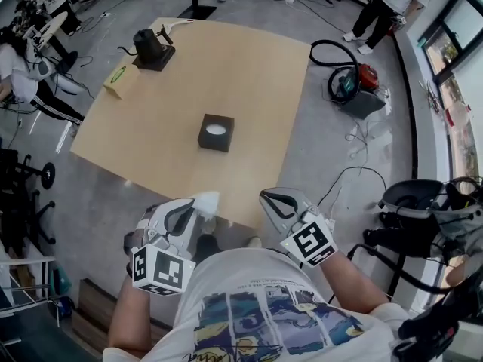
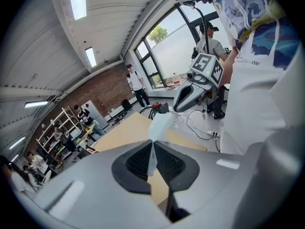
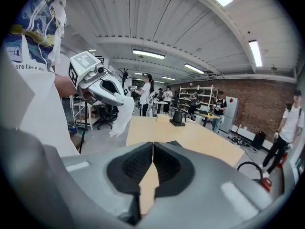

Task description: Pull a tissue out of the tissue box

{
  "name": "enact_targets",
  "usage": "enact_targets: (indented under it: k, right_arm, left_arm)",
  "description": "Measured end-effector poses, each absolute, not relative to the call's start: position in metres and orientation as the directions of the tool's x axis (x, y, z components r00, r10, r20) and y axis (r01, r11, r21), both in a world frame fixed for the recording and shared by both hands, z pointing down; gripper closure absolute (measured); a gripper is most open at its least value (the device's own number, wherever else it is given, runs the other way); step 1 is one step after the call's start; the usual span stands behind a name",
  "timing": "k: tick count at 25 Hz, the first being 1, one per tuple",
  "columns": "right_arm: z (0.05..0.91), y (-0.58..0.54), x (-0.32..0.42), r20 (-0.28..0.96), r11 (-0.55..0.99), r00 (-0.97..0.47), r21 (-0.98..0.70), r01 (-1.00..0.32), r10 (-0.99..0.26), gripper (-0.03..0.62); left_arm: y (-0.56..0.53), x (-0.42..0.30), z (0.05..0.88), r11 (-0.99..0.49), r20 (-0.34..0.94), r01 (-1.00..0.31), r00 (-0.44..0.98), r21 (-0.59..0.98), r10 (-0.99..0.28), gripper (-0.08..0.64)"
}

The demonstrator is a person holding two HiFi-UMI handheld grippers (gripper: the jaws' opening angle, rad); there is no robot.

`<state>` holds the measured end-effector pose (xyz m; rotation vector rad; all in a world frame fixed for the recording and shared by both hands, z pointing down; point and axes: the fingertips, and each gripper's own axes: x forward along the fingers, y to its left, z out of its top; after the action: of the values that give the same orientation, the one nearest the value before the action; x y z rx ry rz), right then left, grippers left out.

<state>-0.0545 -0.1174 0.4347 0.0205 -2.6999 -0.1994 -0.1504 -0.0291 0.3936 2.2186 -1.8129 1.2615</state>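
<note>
The black tissue box (image 1: 216,133), with white tissue showing in its top slot, stands near the middle of the wooden table (image 1: 249,74). My left gripper (image 1: 196,207) hovers off the table's near edge, close to my body, shut on a white tissue (image 1: 208,200). In the left gripper view the tissue (image 2: 159,126) is pinched between the pads and stands up beyond them. My right gripper (image 1: 266,197) is beside the left one, shut with nothing between its fingers (image 3: 143,162). The right gripper view shows the left gripper (image 3: 101,88) with the tissue (image 3: 122,114) hanging from it.
At the table's far left are a black kettle on a base (image 1: 151,47) and a tan box (image 1: 121,80). A vacuum cleaner with its hose (image 1: 351,81) lies on the floor to the right. Chairs and several people are around the room.
</note>
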Motion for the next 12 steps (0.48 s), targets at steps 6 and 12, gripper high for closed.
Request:
enact_targets:
  k: [6,12]
  right_arm:
    - [0.445,-0.108,-0.076,0.43,0.99,-0.902,0.138,0.028,-0.034,0.586]
    - [0.441,-0.107,-0.073,0.447,0.99,-0.894,0.13,0.048,-0.015,0.587]
  left_arm:
    - [-0.02,-0.17,0.404,-0.324,0.587,-0.829,-0.005,-0.455,-0.81,0.555]
    - [-0.021,-0.165,0.401,-0.317,0.592,-0.835,-0.014,-0.45,-0.806,0.555]
